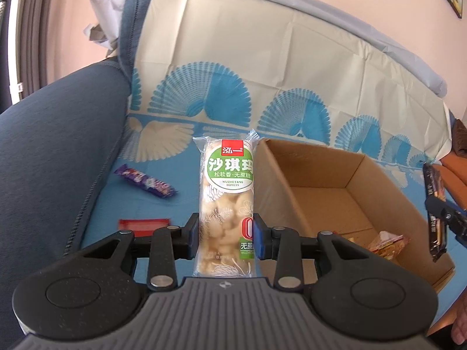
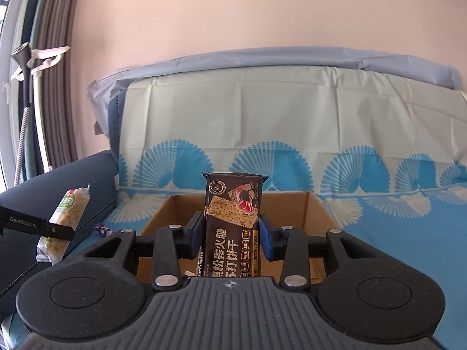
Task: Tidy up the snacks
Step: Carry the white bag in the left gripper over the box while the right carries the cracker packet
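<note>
**Operator:** Behind everything I see a pink wall [image 2: 233,14], and below it a blue sofa [image 1: 52,134] draped with a fan-patterned cloth [image 1: 262,67]. An open cardboard box [image 1: 379,180] sits on the seat.

**Colleague:** What are the claws doing?

**Operator:** My left gripper [image 1: 226,234] pinches a clear packet of puffed rice cake [image 1: 226,192] with a green label, held upright above the seat, just left of the box. My right gripper [image 2: 230,236] clamps a dark cracker packet [image 2: 232,218], also upright, with the box in front of it.

**Colleague:** Anything already in the box?

**Operator:** One orange-yellow wrapper [image 1: 385,243] lies on its floor near the front corner.

**Colleague:** And loose on the sofa?

**Operator:** I see a purple bar [image 1: 146,185] on the cloth near the armrest, and a red packet [image 1: 144,223] closer to me, partly hidden by my left claw's fingers.
</note>
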Demonstrator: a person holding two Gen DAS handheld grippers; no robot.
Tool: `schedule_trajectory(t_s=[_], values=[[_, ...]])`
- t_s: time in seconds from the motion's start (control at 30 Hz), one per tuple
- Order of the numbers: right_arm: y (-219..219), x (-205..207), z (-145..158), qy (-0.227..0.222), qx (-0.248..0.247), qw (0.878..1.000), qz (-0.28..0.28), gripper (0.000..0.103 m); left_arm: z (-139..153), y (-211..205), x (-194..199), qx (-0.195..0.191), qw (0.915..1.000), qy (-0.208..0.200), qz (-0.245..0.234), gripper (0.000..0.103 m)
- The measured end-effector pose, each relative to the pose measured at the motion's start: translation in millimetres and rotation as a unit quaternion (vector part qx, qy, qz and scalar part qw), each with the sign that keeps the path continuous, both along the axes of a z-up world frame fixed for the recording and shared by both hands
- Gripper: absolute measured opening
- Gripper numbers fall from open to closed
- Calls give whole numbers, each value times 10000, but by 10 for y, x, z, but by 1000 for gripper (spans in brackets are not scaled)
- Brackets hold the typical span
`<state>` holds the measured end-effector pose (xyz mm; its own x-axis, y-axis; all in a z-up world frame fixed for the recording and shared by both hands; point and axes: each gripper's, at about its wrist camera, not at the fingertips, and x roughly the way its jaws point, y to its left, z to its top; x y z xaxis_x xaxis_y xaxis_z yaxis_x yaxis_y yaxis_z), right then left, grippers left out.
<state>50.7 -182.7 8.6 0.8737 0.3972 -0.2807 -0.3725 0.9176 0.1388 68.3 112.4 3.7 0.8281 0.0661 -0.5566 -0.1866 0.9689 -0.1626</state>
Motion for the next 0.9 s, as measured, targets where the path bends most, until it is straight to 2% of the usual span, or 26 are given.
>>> schedule_trajectory(t_s=[0.4, 0.67, 0.9], values=[[-175, 95, -61, 147, 173, 9995, -211, 41, -23, -411, 178, 11, 9988, -286, -402, 39], [-233, 167, -89, 312, 363, 9981, -392, 41, -19, -603, 227, -49, 9975, -462, -524, 39], [-212, 175, -99, 334, 342, 9980, -423, 41, -23, -710, 256, -50, 9966, -521, -643, 39]])
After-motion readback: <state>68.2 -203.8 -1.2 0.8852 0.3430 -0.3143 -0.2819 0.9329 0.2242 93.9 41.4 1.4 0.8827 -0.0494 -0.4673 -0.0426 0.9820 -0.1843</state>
